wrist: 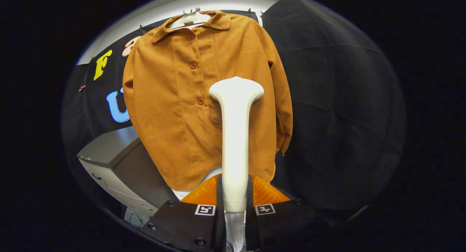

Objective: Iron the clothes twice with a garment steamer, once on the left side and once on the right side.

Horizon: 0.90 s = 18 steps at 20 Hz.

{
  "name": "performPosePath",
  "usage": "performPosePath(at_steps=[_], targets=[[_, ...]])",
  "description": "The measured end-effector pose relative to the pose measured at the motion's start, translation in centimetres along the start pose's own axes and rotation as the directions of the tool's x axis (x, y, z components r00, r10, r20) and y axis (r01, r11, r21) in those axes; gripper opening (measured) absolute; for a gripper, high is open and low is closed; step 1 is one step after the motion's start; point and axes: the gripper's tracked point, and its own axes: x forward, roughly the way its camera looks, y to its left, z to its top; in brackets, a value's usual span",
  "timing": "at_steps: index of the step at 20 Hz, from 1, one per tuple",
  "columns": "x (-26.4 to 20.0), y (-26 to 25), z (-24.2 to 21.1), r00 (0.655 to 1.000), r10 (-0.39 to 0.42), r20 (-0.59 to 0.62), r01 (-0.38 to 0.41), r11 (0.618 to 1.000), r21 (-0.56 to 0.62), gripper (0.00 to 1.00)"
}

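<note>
Jaws clamped on steamer (236, 135) before shirt (174, 99)

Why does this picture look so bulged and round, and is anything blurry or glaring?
Gripper view: a fisheye lens bends the scene, so the grey cabinet curves. The orange shirt is sharp and evenly lit. The white steamer, held in the gripper, shines softly, and its base between the fingers looks blurred.

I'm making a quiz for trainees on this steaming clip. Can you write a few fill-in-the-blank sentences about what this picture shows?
1. The gripper is shut on the handle of the white ____.
2. The brown shirt hangs from a white ____.
3. The steamer's head is up against the shirt's ____, beside the row of buttons.
4. The grey cabinet stands below the shirt's ____ side.

Missing words: steamer; hanger; front; left
</note>
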Motion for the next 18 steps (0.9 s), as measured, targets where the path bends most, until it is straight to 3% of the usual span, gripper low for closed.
performPosePath(at_steps=[10, 18], targets=[[-2.6, 0.3, -4.1, 0.995, -0.051, -0.086, 0.052, 0.999, 0.007, 0.25], [-8.1, 4.2, -0.6, 0.998, -0.060, 0.025, 0.061, 0.998, -0.018, 0.24]])
